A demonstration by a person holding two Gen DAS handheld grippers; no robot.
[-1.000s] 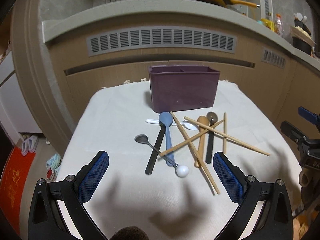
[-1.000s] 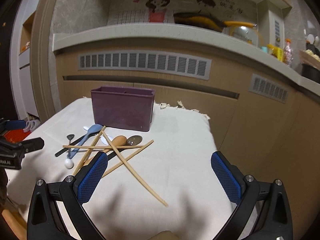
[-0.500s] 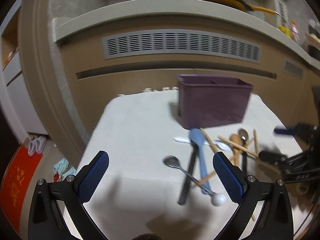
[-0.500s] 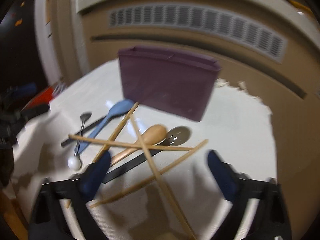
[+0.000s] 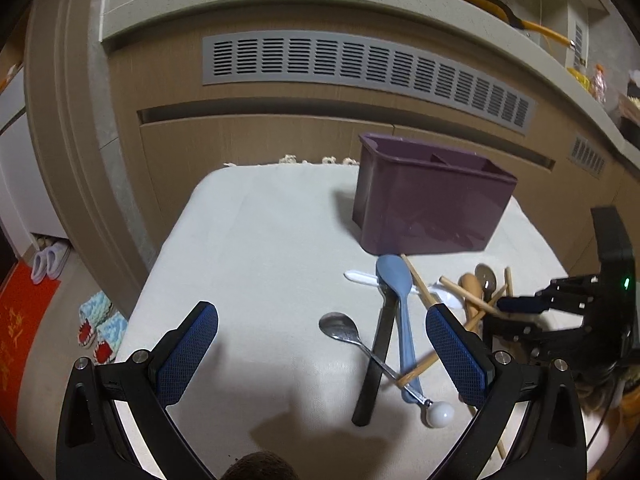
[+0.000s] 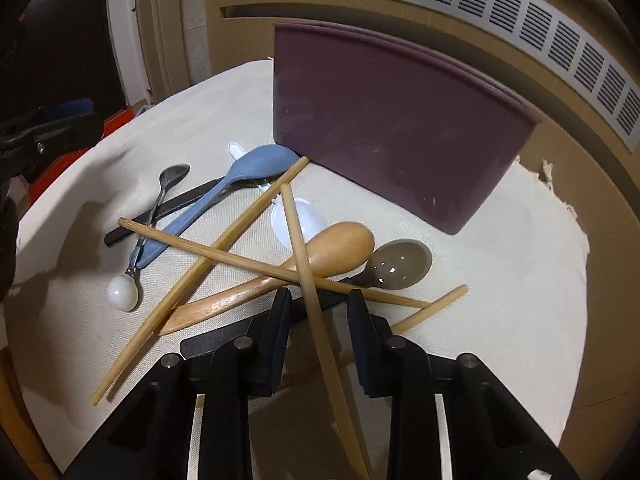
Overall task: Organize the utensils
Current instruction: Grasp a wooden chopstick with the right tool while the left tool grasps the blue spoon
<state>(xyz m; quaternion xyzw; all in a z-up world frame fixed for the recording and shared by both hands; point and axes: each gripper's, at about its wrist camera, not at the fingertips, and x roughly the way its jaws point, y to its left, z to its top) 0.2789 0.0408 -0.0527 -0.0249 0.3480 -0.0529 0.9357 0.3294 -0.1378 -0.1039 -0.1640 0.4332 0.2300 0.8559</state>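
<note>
right gripper low over the utensil pile, jaws narrowed to a small gap either side of one wooden chopstick, pads not clearly touching it, so not clamped. that chopstick runs from between the fingers up toward the purple caddy. left gripper wide apart, holding nothing, hovering above the left half of the table over bare white cloth.

caddy stands upright near the far edge of the table, divider visible inside from the left wrist view, nothing seen sticking out of it. all utensils lie flat on the cloth just in front of it, toward the right side:
- blue spoon, bowl almost touching the caddy's front wall, handle lying over a black utensil
- metal spoon with a white ball end, leftmost of the pile, crossing the black one
- white plastic spoon under the chopsticks
- wooden spoon and grey-brown spoon side by side, bowls toward the caddy
- three more chopsticks crossing over the wooden spoon's handle, one tip touching the blue spoon's bowl

beyond the far edge: wood cabinet front with a grey vent grille.
</note>
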